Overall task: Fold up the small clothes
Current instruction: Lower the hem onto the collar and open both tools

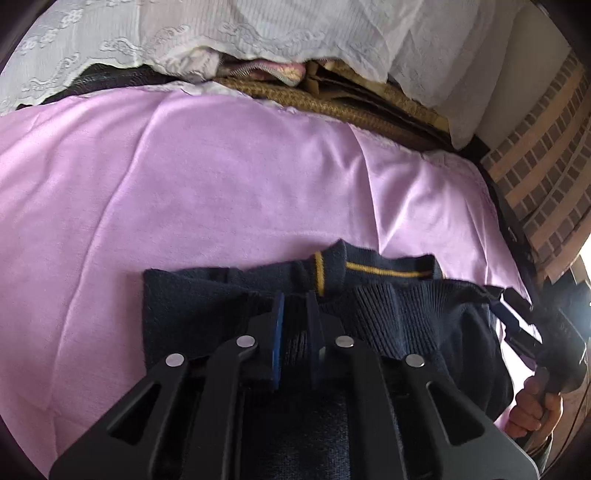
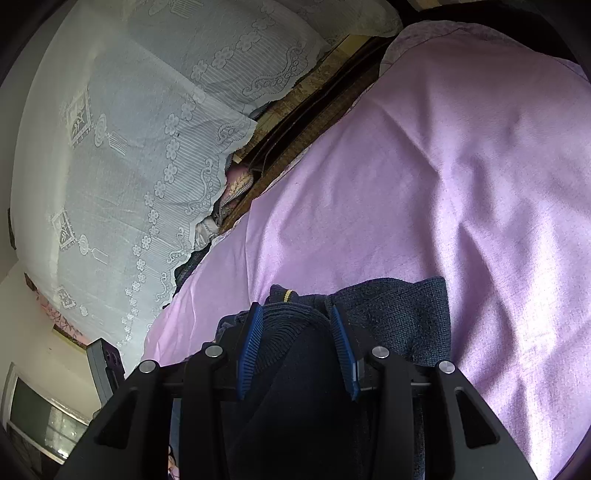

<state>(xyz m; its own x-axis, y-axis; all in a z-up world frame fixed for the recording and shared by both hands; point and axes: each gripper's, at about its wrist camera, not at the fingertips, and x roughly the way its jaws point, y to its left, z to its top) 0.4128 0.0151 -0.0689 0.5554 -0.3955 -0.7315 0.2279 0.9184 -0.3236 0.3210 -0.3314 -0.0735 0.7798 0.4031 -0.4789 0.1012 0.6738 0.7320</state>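
Note:
A small navy knitted sweater [image 1: 406, 325] with a yellow stripe at the collar lies on a pink sheet [image 1: 221, 177]. My left gripper [image 1: 295, 314] is shut on a ribbed fold of the sweater near the collar. My right gripper [image 2: 295, 317] holds a thick bunch of the same sweater [image 2: 406, 317] between its blue pads [image 2: 253, 343], with the jaws partly apart around the cloth. The right gripper also shows at the right edge of the left wrist view [image 1: 532, 325], held by a hand.
The pink sheet [image 2: 443, 166] covers the surface. White lace cloth [image 1: 221, 33] hangs behind it, over woven mats and bedding [image 1: 332, 88]. A brick-patterned wall [image 1: 546, 155] stands at the right. A dark device [image 2: 105, 365] sits at the lower left.

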